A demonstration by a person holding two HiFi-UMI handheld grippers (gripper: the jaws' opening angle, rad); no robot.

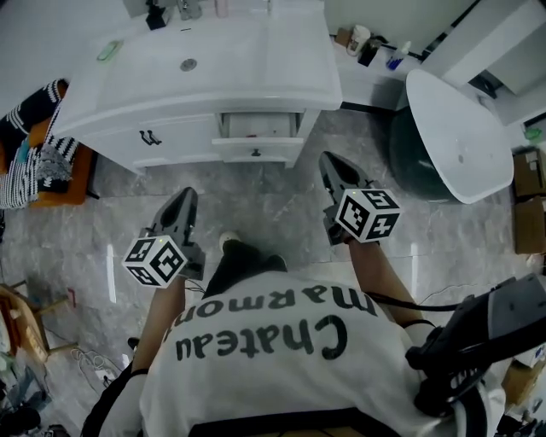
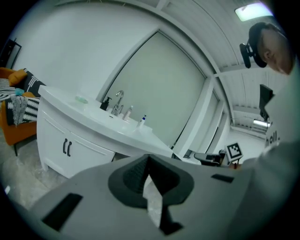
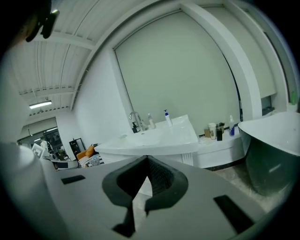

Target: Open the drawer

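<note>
The drawer (image 1: 256,136) stood pulled out of the white vanity (image 1: 111,128), just under the countertop and to the right of a cupboard door with dark handles (image 1: 150,136); its front carried a small dark knob. Neither tool touched it. The right gripper (image 1: 331,162) hung nearer, just off the drawer's right corner, its jaws clenched tip to tip on nothing (image 3: 146,158). The left gripper (image 1: 184,198) sat further back and to the left, jaws likewise pressed together and empty (image 2: 149,158). Grey marbled floor (image 1: 281,205) lay between the tools and the drawer front, with the person's shoe (image 1: 228,241) on it. On the countertop were a basin drain (image 1: 188,64) and a tap (image 1: 189,8). A bathtub (image 1: 452,136) stood to the right, bottles (image 1: 375,47) on a ledge behind it, and an orange seat (image 1: 60,175) draped with striped cloth to the left.
</note>
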